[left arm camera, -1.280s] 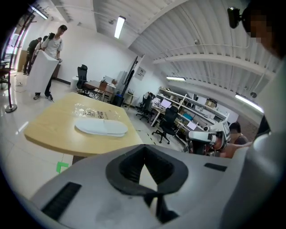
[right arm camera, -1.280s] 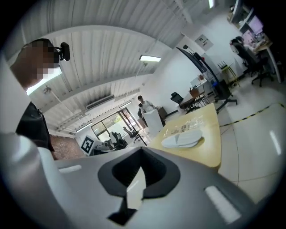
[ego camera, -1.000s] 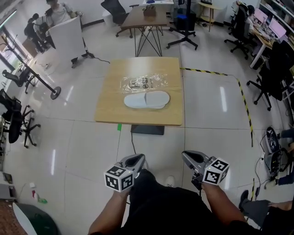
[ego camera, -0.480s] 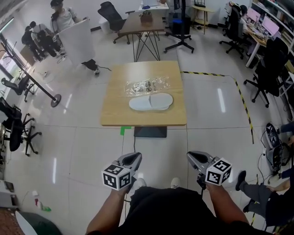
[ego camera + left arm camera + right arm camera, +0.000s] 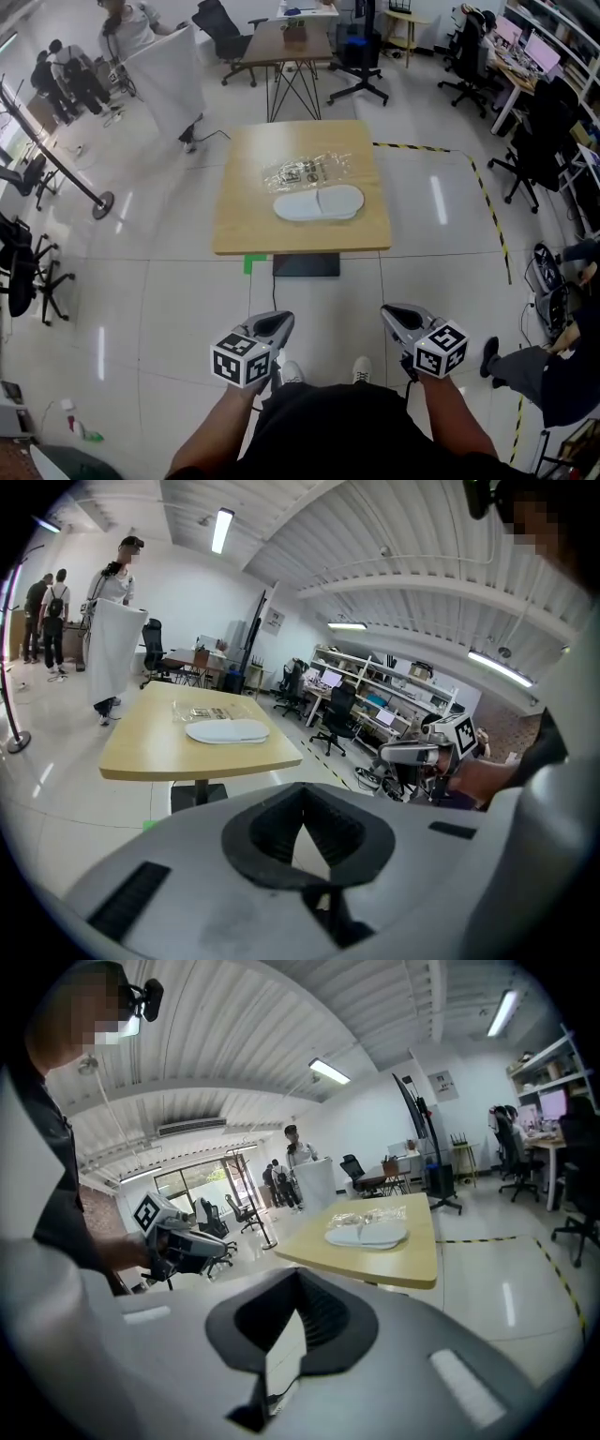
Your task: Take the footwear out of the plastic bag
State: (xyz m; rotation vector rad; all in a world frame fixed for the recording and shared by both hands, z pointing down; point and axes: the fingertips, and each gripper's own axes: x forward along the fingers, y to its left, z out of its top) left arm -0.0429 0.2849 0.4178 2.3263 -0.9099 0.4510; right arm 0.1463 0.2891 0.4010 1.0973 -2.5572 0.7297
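Head view: since a second ago, the pale, flat, rounded slippers [image 5: 319, 202] and the crinkled clear plastic bag [image 5: 309, 171] just behind them are found unmoved on the smooth wooden table [image 5: 244, 225]. The footwear is judged already out. The left gripper [image 5: 275, 322] and right gripper [image 5: 394, 315] are held well apart from the table.
Left gripper view: jaws are pressed together, with nothing between.
Right gripper view: jaws are likewise closed and empty.

A glossy tiled floor [image 5: 150, 309] is reflecting the ceiling lights [image 5: 222, 529]. A wooden bench [image 5: 248, 220] is standing mid-room, striped tape [image 5: 422, 148] running beside it. Chairs [image 5: 539, 155] and desks [image 5: 525, 66] are lining the right side, and another table [image 5: 291, 42] is standing behind.
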